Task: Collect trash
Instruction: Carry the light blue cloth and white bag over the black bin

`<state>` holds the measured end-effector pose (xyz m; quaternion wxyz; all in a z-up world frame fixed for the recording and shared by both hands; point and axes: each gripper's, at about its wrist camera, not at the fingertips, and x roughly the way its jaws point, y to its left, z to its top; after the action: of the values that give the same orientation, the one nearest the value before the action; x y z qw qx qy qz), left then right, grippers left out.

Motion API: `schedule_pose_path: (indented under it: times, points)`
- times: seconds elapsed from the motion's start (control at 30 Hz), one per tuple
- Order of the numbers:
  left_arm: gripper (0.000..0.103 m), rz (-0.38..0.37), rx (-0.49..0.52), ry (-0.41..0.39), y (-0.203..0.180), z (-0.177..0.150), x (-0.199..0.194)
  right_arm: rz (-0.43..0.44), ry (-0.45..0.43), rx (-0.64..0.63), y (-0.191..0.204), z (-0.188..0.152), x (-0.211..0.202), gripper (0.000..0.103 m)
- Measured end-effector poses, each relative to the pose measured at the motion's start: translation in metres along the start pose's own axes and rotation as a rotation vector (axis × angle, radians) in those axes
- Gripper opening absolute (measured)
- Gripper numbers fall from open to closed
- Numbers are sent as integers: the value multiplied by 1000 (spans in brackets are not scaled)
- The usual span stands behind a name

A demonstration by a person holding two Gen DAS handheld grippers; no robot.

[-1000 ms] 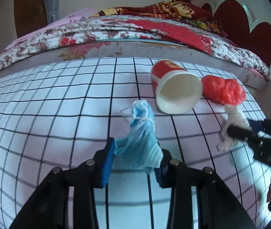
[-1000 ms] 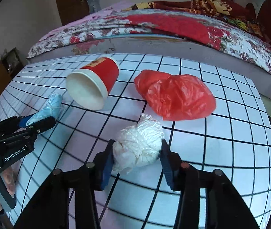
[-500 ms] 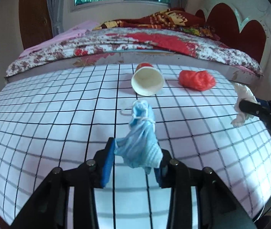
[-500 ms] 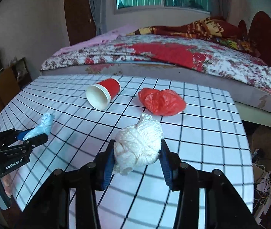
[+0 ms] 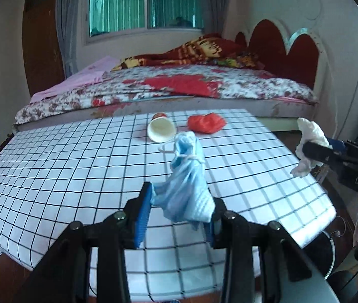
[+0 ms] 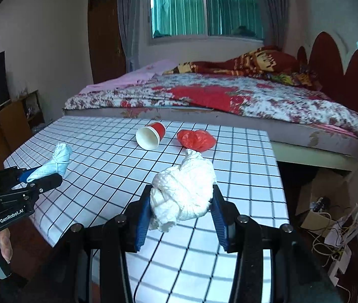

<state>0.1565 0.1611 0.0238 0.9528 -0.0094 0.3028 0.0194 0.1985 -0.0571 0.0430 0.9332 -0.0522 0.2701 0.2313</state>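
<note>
My left gripper is shut on a crumpled blue face mask and holds it above the near part of the checked table. My right gripper is shut on a white crumpled wad, lifted above the table's near right part. A red paper cup lies on its side at the far side of the table, and a red plastic bag lies right of it. Both show in the right wrist view too, the cup and the bag. Each gripper shows in the other's view, the right gripper and the left gripper.
A bed with a floral cover stands just behind the table, with a red headboard at the right. A cardboard box and tangled cables lie on the floor right of the table. A low cabinet stands at the left.
Both grippers have risen and pulled back from the table with their loads. The cup and red bag now look smaller and farther away. Nothing was let go.
</note>
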Motion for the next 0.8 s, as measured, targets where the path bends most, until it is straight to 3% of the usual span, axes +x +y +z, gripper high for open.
schedule_pose_path:
  times: [0.27, 0.6, 0.8]
  points:
    - [38, -62, 21, -31, -43, -6, -33, -27, -56, 22, -22, -23, -63, 46]
    - [38, -153, 107, -37, -107, -32, -41, -93, -76, 74, -60, -61, -99, 46]
    - [38, -250, 146, -36, -148, -43, -40, -134, -71, 107, -83, -85, -125, 46]
